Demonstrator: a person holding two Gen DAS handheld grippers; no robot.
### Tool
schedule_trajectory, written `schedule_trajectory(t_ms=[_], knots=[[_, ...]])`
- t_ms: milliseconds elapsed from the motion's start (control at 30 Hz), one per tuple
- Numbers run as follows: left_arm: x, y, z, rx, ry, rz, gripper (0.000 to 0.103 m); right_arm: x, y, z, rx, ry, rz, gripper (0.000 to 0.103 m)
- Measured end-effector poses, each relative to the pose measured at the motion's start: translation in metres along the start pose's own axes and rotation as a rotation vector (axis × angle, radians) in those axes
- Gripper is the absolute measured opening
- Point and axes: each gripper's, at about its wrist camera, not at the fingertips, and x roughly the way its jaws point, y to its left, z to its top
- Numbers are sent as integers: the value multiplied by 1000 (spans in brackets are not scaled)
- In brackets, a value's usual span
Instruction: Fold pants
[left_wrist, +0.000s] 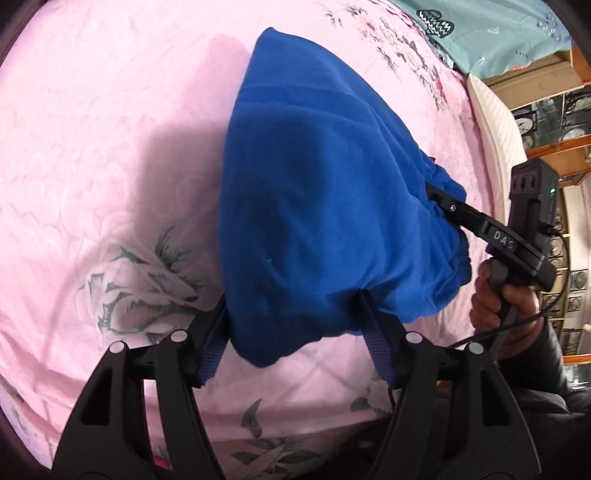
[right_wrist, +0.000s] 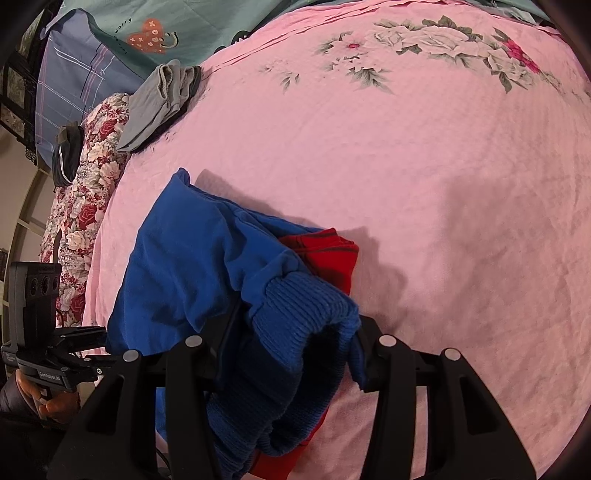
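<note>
The pants (left_wrist: 325, 206) are blue fleece with a red lining and lie bunched on the pink bedspread (left_wrist: 92, 147). My left gripper (left_wrist: 291, 325) is shut on the near edge of the blue cloth. My right gripper (right_wrist: 295, 347) is shut on the ribbed blue waistband (right_wrist: 306, 306), with the red lining (right_wrist: 328, 254) showing beyond it. The right gripper (left_wrist: 447, 203) also shows in the left wrist view, clamped on the gathered band at the pants' right side. The left gripper (right_wrist: 92, 350) shows at the left edge of the right wrist view.
A grey garment (right_wrist: 162, 99) lies at the bed's far left edge beside a floral quilt (right_wrist: 85, 206). Teal bedding (right_wrist: 184, 26) lies at the head. A white pillow (left_wrist: 495, 122) and wooden shelves (left_wrist: 554, 122) stand to the right.
</note>
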Motion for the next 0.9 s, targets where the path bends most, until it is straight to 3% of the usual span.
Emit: schedule_trajectory(t_ms=[167, 267, 333, 433, 500, 567, 600, 700, 900], knots=[[0, 18, 6, -94, 0, -105, 64, 0, -1, -1, 3, -6, 7, 50], [8, 13, 10, -123, 4, -135, 80, 1, -1, -1, 3, -3, 6, 50], [14, 1, 13, -87, 10, -96, 90, 1, -1, -1, 4, 0, 5, 50], [18, -22, 10, 16, 16, 10, 90, 1, 0, 0, 5, 2, 7, 50], [18, -21, 10, 8, 4, 10, 89, 1, 0, 0, 7, 1, 9, 50], [15, -16, 10, -22, -5, 10, 79, 1, 0, 0, 10, 0, 9, 50], [13, -14, 10, -23, -10, 4, 65, 1, 0, -1, 10, -1, 7, 50], [6, -15, 7, -3, -40, 13, 49, 0, 1, -1, 9, -5, 0, 49], [-16, -20, -3, 70, -108, 45, 29, -11, 15, 0, -19, -27, -32, 43]])
